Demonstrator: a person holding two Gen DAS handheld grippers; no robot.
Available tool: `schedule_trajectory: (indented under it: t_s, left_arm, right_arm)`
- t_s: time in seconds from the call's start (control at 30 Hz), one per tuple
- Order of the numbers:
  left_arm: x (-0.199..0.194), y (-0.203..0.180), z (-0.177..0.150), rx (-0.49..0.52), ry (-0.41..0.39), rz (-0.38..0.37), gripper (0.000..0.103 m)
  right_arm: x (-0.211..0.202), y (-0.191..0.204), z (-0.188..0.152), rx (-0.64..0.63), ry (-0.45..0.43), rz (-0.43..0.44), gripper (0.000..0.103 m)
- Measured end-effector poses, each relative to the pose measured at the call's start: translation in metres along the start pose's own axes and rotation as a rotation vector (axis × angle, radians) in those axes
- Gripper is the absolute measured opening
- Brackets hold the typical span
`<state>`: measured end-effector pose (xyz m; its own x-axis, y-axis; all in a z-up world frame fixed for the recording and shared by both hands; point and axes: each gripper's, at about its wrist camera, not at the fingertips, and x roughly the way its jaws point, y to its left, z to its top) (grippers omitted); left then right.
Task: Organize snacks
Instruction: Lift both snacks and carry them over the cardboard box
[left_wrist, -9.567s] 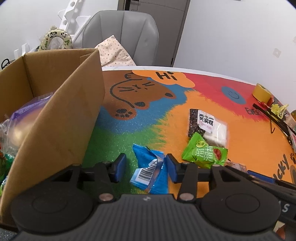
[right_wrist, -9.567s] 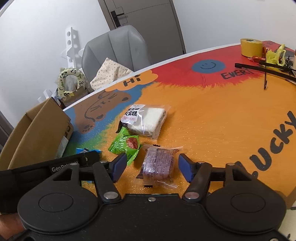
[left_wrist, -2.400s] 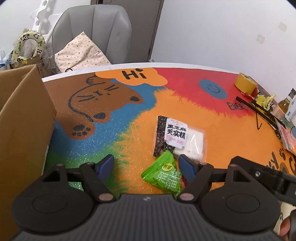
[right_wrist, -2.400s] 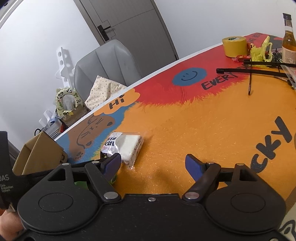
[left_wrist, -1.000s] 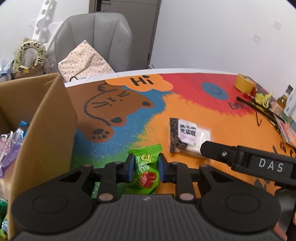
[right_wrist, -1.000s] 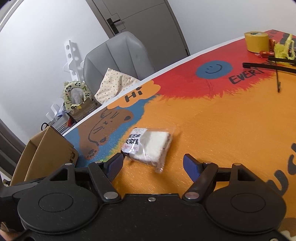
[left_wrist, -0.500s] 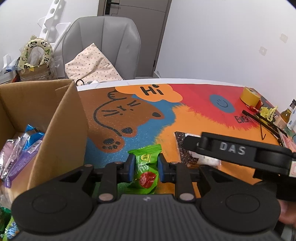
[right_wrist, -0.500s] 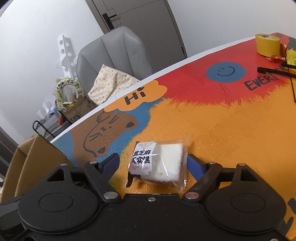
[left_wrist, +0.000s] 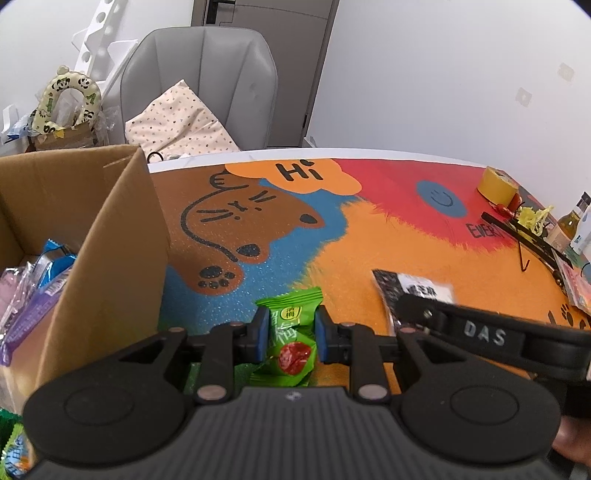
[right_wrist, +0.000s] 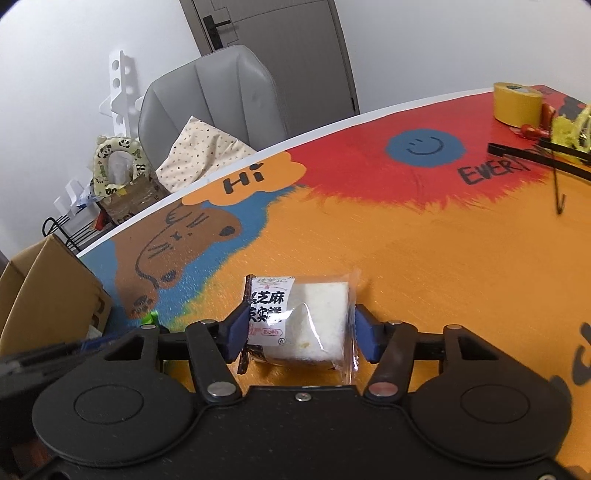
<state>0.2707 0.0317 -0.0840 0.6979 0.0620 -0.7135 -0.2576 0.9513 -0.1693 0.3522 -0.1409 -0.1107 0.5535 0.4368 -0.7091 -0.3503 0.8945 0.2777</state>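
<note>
**Left wrist view: green packet held, box lies to the left**

In the left wrist view the left tongs (left_wrist: 288, 334) are clenched on the green plum packet (left_wrist: 291, 341), the blue pads pressing its two sides. The packet's long axis runs forward along the fingers, with its crimped top edge pointing away from the camera. The cardboard box (left_wrist: 110, 236) stands just to the left of these tongs, its near wall upright, and other wrapped snacks already lie inside it. So the relation that matters is simple: the box is on the left side, and the left tongs are the nearer ones to it. I judge the next move to be a lift and a swing to the left, over that wall.

In the right wrist view the right tongs (right_wrist: 297, 332) bracket the sesame cake packet (right_wrist: 301, 321), which lies on the orange part of the desk (right_wrist: 424, 258). The pads stand at its two sides, but I cannot tell if they already press the wrapper. This packet lies with its label toward the left, and the box is far to the left of it.
</note>
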Motion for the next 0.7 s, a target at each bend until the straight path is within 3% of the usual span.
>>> schedule_trajectory:
  t_s: [0.23, 0.7]
  left_arm:
    - [-0.016, -0.003, 0.001, 0.011, -0.022, -0.023, 0.024]
    - [-0.068, 0.001, 0.01, 0.016, -0.103, -0.043, 0.024]
  right_arm:
    - [-0.015, -0.002, -0.006, 0.008, -0.018, 0.005, 0.049]
    - [-0.063, 0.017, 0.001, -0.005, -0.104, 0.056, 0.049]
